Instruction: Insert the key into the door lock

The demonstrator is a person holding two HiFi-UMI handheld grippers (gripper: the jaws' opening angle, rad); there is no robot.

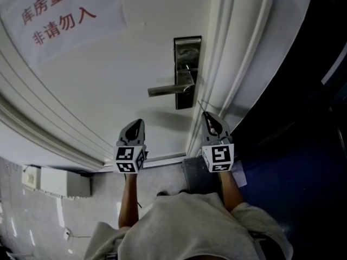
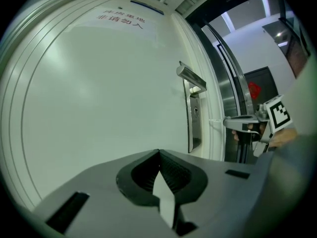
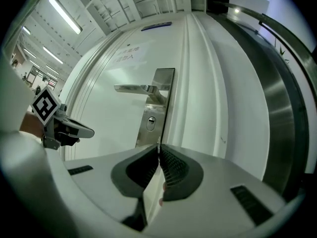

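Note:
The white door carries a steel lock plate (image 1: 187,72) with a lever handle (image 1: 169,90) and a round keyhole (image 3: 151,123) under the lever. My right gripper (image 1: 206,114) is shut on a thin key (image 1: 201,105) that sticks out of its tips toward the door edge, a short way off the plate. In the left gripper view the key (image 2: 216,120) shows as a pale sliver ahead of the right gripper (image 2: 225,122), beside the plate (image 2: 194,115). My left gripper (image 1: 141,121) hangs to the left, below the lever, its tips meeting with nothing between them.
A paper sign with red characters (image 1: 59,12) is stuck on the door at upper left. The moulded door frame (image 1: 230,64) runs right of the plate, with a dark metal-edged opening (image 1: 303,91) beyond. A white box (image 1: 59,182) lies on the floor at lower left.

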